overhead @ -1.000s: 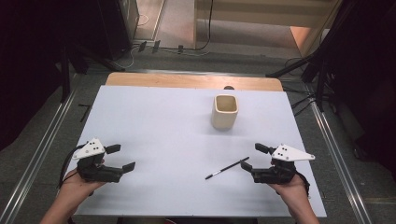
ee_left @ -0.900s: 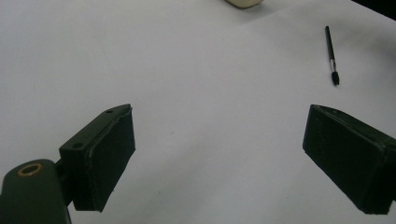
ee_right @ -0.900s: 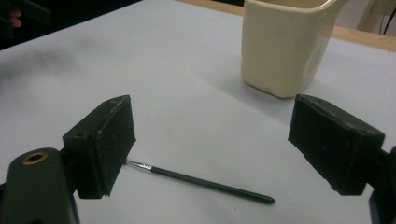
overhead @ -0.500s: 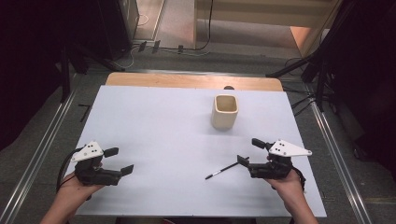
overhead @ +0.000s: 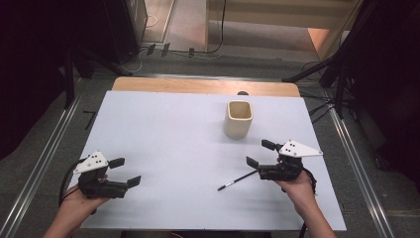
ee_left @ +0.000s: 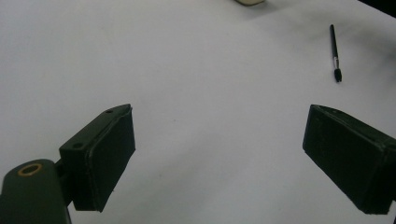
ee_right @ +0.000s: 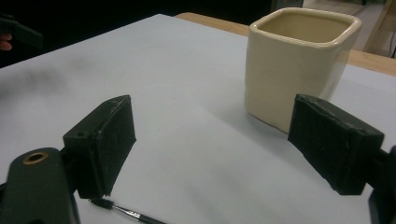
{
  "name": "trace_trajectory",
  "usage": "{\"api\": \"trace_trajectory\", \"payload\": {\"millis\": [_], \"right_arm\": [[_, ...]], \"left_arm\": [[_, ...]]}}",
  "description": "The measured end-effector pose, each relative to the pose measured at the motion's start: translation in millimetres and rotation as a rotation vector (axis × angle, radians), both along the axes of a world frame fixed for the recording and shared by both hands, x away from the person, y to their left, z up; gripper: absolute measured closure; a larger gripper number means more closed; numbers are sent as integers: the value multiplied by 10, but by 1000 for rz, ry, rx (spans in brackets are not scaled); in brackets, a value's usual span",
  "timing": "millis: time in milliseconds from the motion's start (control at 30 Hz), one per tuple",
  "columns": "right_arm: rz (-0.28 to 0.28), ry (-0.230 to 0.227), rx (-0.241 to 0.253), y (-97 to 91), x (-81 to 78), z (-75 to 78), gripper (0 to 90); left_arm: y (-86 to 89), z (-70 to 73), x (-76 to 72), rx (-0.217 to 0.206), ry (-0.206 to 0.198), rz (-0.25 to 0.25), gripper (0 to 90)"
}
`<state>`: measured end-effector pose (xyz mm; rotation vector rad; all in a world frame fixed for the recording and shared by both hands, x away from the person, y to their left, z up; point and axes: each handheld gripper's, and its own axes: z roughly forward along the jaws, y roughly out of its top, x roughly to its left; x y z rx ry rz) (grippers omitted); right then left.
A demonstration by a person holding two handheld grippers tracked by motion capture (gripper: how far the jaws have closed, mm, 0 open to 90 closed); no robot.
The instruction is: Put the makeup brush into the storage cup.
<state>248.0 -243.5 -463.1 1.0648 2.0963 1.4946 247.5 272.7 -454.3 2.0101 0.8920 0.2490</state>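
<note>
A thin black pen [overhead: 237,180] lies on the white table [overhead: 173,134], its rear end just beneath my right gripper [overhead: 259,153]. That gripper is open with nothing between its pads. In the right gripper view the pen [ee_right: 126,212] lies at the bottom, below the left finger [ee_right: 105,140], and a cream square cup [ee_right: 294,65] stands upright close ahead, to the right. My left gripper [overhead: 125,171] rests open and empty at the near left. Its own view shows the left gripper [ee_left: 217,158] with its jaws spread wide over bare table, and the pen [ee_left: 335,51] far off at the upper right.
The cream cup [overhead: 238,119] stands at the back right of the table. A wooden strip [overhead: 198,86] borders the far edge. Metal rails [overhead: 47,158] run along both sides, with dark stands and cables on the floor behind.
My right gripper has moved a little away from the person and to the left, toward the cup. The pen, the cup and the left gripper have stayed put.
</note>
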Motion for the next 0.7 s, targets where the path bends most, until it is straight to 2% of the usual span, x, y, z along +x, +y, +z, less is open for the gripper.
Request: {"api": "trace_trajectory", "payload": {"millis": [400,533,633,700], "right_arm": [[-24,-19,27,54,144,-16,167],[-22,-26,18,92,181,-20,178],[-13,-36,-9,169,234,-49,184],[-7,-35,-5,199,270,-59,184]], "left_arm": [[-4,-9,17,-1,-2,-3,94],[-9,-12,21,1,9,-1,94],[-13,-13,19,0,11,0,94],[-10,-13,21,-2,11,-1,94]]}}
